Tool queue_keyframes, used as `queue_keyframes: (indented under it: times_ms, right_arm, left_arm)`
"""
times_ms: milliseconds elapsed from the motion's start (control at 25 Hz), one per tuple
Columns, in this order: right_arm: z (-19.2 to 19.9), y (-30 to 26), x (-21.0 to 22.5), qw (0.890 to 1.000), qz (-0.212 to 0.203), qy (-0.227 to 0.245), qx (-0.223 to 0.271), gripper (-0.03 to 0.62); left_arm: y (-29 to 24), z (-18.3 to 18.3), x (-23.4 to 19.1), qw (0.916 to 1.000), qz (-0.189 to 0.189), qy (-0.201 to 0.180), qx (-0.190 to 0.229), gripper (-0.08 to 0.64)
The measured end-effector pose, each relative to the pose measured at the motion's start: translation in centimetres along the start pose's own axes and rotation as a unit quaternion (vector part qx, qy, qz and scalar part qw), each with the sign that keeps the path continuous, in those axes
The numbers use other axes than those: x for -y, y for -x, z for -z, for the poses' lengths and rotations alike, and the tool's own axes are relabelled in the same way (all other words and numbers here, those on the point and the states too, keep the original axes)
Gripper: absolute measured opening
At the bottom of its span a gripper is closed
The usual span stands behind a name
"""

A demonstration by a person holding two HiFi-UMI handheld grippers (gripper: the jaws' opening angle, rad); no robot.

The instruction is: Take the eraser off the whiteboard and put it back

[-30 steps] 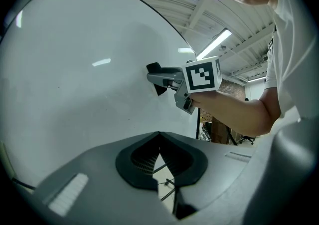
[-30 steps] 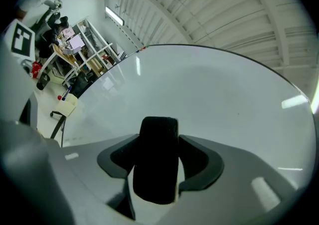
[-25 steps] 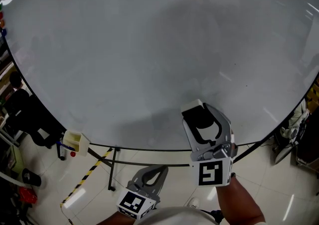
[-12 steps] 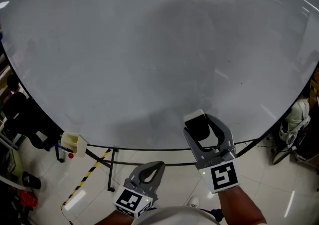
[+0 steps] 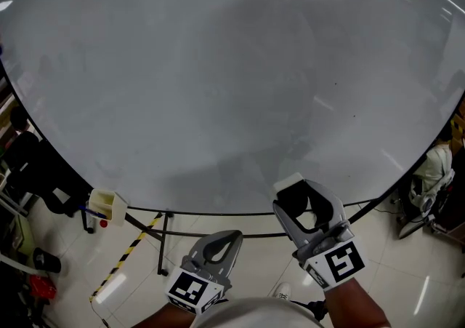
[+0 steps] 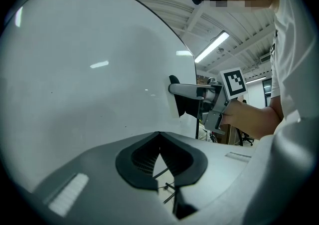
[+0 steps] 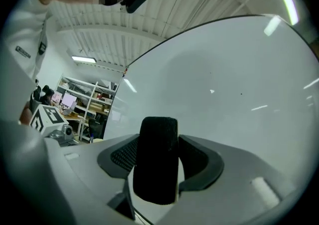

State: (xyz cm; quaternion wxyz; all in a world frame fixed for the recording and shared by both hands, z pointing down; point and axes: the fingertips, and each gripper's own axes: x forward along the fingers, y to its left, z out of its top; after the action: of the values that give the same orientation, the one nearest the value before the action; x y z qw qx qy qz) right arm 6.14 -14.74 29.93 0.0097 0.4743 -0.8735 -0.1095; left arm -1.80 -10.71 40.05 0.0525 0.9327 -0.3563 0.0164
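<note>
The whiteboard (image 5: 218, 65) fills most of the head view. My right gripper (image 5: 305, 206) is shut on the eraser (image 5: 293, 194), a black felt block with a white back, just by the board's lower edge. In the right gripper view the eraser (image 7: 157, 161) stands upright between the jaws, facing the board (image 7: 239, 84). The left gripper view shows the eraser (image 6: 183, 103) close against the board; contact cannot be told. My left gripper (image 5: 220, 245) hangs lower and to the left, shut and holding nothing, its tips (image 6: 159, 135) meeting.
A small cream tray (image 5: 109, 205) with markers hangs at the board's lower left edge. Below are the stand's legs (image 5: 164, 246) and yellow-black floor tape (image 5: 127, 254). Chairs (image 5: 429, 196) stand at the right. Shelves (image 7: 84, 104) lie beyond the board's left end.
My right gripper has moved down the board toward its lower edge with the eraser, rolling a little. The left gripper has stayed put.
</note>
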Motion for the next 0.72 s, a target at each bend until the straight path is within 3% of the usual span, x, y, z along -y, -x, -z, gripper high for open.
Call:
queue_keyframes:
  times_ms: [320, 720]
  right_arm:
    - [2.7, 1.9, 0.1, 0.997, -0.021, -0.071, -0.004, 0.242]
    - [6.4, 5.1, -0.8, 0.996, -0.033, -0.068, -0.042, 0.241]
  left_arm:
    - [-0.2, -0.7, 0.2, 0.9999, 0.005, -0.004, 0.01, 0.017]
    - [-0.5, -1.3, -0.1, 0.9998, 0.006, -0.003, 0.017, 0.017]
